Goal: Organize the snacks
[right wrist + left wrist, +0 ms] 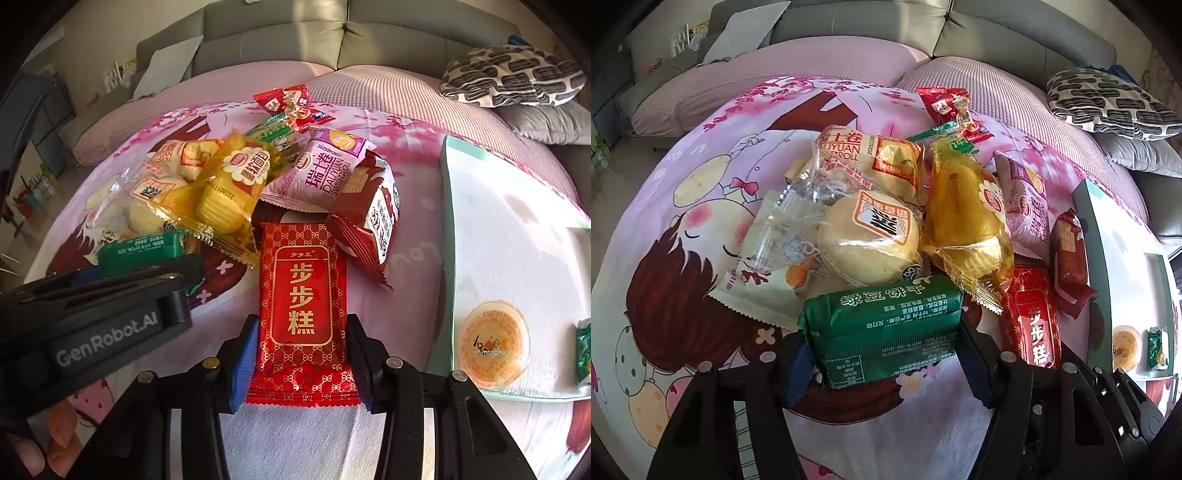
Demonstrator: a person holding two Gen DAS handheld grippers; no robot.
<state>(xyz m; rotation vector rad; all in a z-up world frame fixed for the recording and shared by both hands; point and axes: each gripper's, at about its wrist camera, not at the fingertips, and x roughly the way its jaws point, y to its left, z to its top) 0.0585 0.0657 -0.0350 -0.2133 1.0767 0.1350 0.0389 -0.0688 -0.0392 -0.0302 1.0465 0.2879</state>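
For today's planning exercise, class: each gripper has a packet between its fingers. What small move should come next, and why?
Probably lift both straight up. The left gripper brackets the green foil biscuit packet, the right gripper the red patterned cake packet. Both packets lie beside the snack pile, and the white tray holding other snacks waits alongside.

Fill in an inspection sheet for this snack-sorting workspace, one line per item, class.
Surface: pink cartoon-print cloth over a couch.
Job's things: snack pile; white tray holding a jelly cup and a green sweet.
Clutter: patterned cushion.
Grippers: left gripper around the green biscuit pack; right gripper around the red cake pack, pads at its edges.
Cables: nothing seen.
Surroundings: grey sofa back.
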